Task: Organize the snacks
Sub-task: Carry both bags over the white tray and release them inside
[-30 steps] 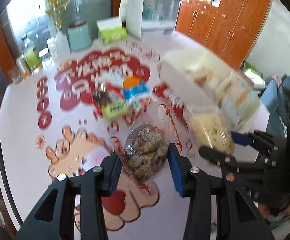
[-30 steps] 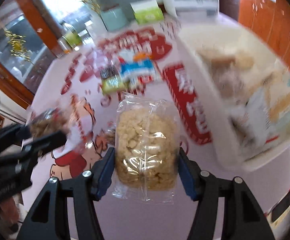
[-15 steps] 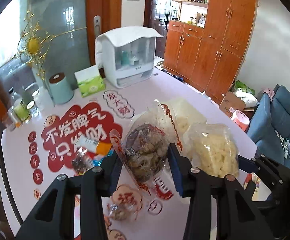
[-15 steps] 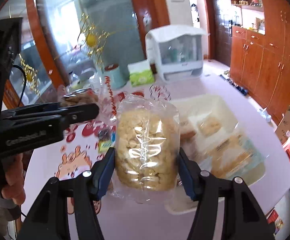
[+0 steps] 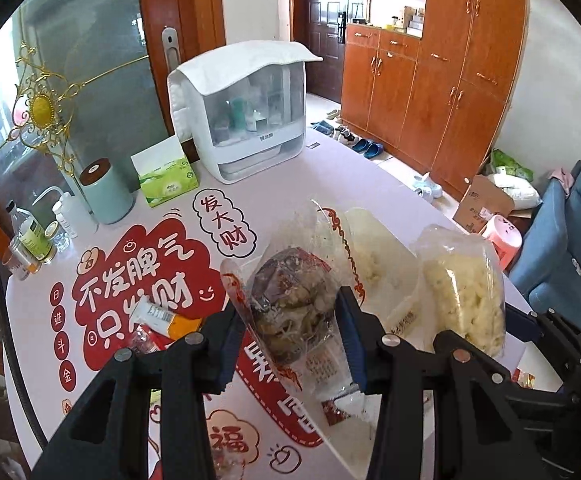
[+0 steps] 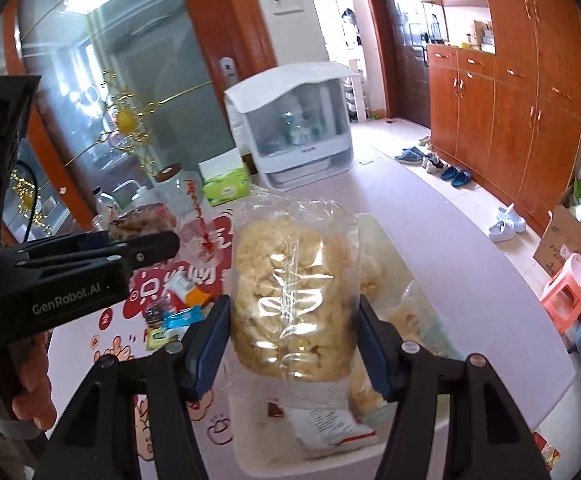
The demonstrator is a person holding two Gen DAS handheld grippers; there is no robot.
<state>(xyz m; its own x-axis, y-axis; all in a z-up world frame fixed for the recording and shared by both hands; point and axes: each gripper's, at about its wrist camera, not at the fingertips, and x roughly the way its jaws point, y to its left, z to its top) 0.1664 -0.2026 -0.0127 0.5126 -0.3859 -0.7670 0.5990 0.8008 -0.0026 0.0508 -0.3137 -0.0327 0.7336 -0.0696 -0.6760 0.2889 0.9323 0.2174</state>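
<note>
Left wrist view: the left gripper (image 5: 290, 330) clamps a clear bag of dark brown snacks (image 5: 292, 304) between its blue pads, raised off the printed table (image 5: 138, 280). To its right, the right gripper (image 6: 292, 340) squeezes a clear bag of pale puffed snacks (image 6: 294, 296), with a white bin (image 6: 406, 280) just beyond and below it.

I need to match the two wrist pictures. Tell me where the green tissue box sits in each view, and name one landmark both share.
Left wrist view: the green tissue box stands at upper left on the table, between the mint canister and the white cabinet.
Right wrist view: the green tissue box sits above centre-left, just left of the white cabinet.
Shared landmark: the white cabinet.
</note>
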